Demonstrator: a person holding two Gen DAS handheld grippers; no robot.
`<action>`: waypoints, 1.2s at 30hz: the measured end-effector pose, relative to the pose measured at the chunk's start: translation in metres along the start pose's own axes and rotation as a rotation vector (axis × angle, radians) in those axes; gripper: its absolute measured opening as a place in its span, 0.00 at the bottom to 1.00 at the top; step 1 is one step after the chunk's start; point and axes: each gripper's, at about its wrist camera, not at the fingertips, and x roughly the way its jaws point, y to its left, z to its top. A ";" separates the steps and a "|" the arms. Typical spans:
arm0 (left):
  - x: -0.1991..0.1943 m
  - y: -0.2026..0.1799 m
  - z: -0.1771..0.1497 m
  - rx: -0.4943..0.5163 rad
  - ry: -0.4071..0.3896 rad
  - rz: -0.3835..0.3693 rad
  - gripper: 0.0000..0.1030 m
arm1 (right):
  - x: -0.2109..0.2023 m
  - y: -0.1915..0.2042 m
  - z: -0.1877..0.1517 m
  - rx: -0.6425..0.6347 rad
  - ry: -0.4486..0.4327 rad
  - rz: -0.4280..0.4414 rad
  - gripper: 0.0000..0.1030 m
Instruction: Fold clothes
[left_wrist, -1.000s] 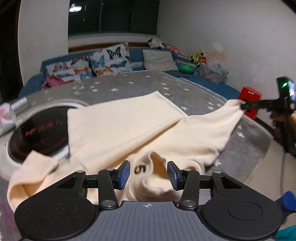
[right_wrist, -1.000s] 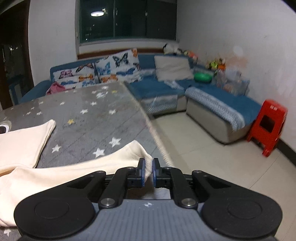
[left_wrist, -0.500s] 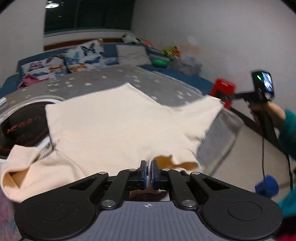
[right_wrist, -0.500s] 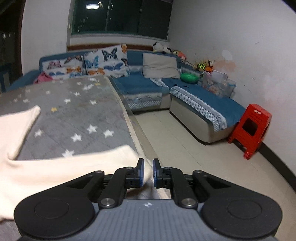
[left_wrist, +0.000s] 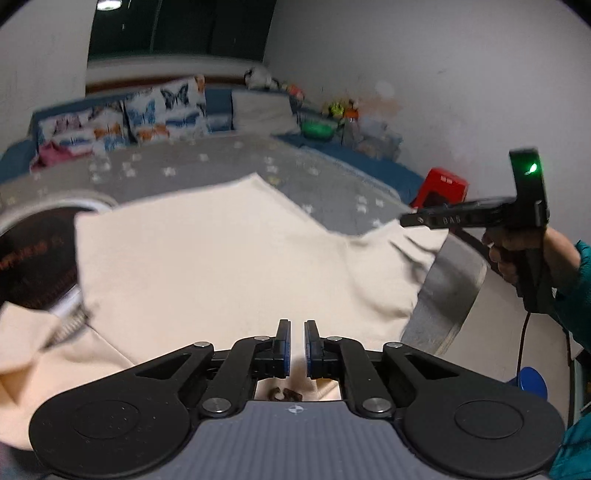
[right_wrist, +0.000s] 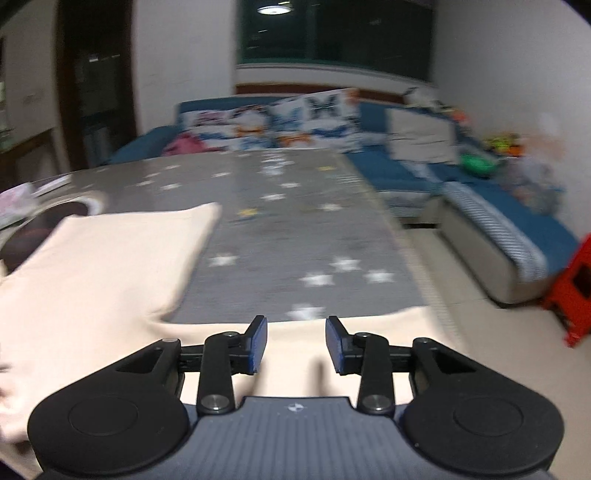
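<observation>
A cream shirt (left_wrist: 221, 266) lies spread on the grey star-patterned table (left_wrist: 229, 162). My left gripper (left_wrist: 297, 349) is shut on the shirt's near edge, with cloth pinched between its blue pads. The right gripper (left_wrist: 424, 220) shows in the left wrist view at the shirt's right corner. In the right wrist view the right gripper (right_wrist: 295, 345) is open, with the shirt (right_wrist: 92, 280) lying flat under and in front of its fingers at the table's right edge (right_wrist: 417, 273).
A black round cooktop with a silver rim (left_wrist: 33, 251) sits on the table's left, partly under the shirt. A blue sofa with butterfly pillows (right_wrist: 295, 118) stands behind the table. A red stool (right_wrist: 576, 291) stands on the floor at the right.
My left gripper closed on the shirt's near edge and drew it back. My right gripper opened and let go of the shirt's corner, which now lies on the table.
</observation>
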 end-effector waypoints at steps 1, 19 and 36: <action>0.004 0.000 0.000 -0.005 0.007 -0.001 0.08 | 0.001 0.008 0.000 -0.020 0.003 0.030 0.34; -0.033 0.073 0.001 -0.230 -0.093 0.260 0.23 | 0.023 0.120 -0.008 -0.296 0.050 0.333 0.36; -0.077 0.137 -0.055 -0.444 -0.135 0.892 0.25 | 0.033 0.122 -0.008 -0.290 0.078 0.342 0.44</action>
